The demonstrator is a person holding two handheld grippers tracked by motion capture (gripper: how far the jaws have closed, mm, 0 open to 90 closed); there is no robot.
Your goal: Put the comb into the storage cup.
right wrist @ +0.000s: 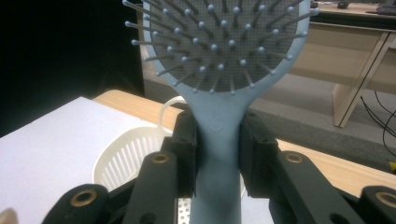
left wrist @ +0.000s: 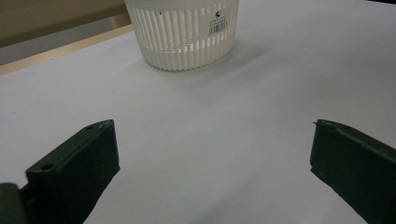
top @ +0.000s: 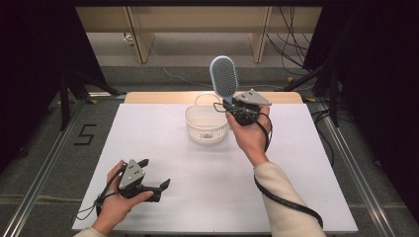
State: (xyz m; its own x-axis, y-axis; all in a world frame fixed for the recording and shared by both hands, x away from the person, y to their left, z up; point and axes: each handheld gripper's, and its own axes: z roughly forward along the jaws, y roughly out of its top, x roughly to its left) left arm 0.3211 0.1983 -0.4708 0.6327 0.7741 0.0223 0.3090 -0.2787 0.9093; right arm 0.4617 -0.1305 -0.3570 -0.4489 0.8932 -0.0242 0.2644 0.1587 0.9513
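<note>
High view: right gripper (top: 231, 104) clamps the pale blue hairbrush (top: 224, 78) by its handle, head up at twelve o'clock, above the white basket (top: 206, 125). Left gripper (top: 154, 174) rests at seven o'clock, jaws wide apart. Left gripper view: basket (left wrist: 183, 32) at twelve. Right gripper view: brush handle (right wrist: 219, 154) pinched between both jaws.

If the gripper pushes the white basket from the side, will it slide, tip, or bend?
The basket looks like thin slotted plastic, so it is probably light and would likely slide easily on the smooth table. It is wide and low, so tipping seems unlikely with a low push. The slotted wall may flex a little if squeezed.
</note>
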